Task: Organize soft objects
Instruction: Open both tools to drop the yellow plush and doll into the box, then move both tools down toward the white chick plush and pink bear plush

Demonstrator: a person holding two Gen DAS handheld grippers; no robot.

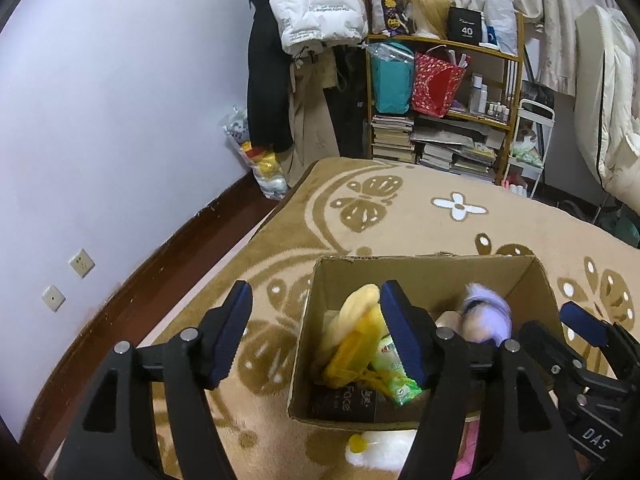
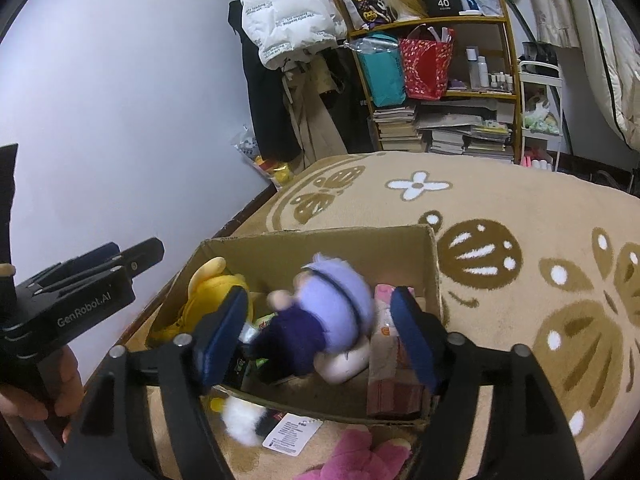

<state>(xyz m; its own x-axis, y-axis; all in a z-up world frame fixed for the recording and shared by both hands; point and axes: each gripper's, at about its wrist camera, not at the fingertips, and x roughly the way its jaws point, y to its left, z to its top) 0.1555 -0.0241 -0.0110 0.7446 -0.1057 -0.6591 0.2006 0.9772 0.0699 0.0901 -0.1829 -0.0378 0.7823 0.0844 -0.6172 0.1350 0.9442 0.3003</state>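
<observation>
An open cardboard box (image 1: pixel 436 266) (image 2: pixel 320 240) sits on the beige carpet. Inside lie a yellow plush (image 1: pixel 356 332) (image 2: pixel 208 284), a green packet (image 1: pixel 394 376) and a purple plush doll (image 2: pixel 332 304) (image 1: pixel 486 314), blurred as if in motion. My right gripper (image 2: pixel 316 336) is open just above the box, with the purple doll between its fingers but not touched. My left gripper (image 1: pixel 316 334) is open and empty over the box's left wall. A white plush (image 1: pixel 380 450) (image 2: pixel 242 420) and a pink plush (image 2: pixel 360 456) lie on the carpet in front of the box.
A lavender wall (image 1: pixel 120 120) with sockets runs on the left. A cluttered shelf (image 1: pixel 440 100) with bags and books, hanging coats (image 1: pixel 312 12) and a bag of toys (image 1: pixel 264 164) stand at the back. A white tag (image 2: pixel 294 432) lies by the box.
</observation>
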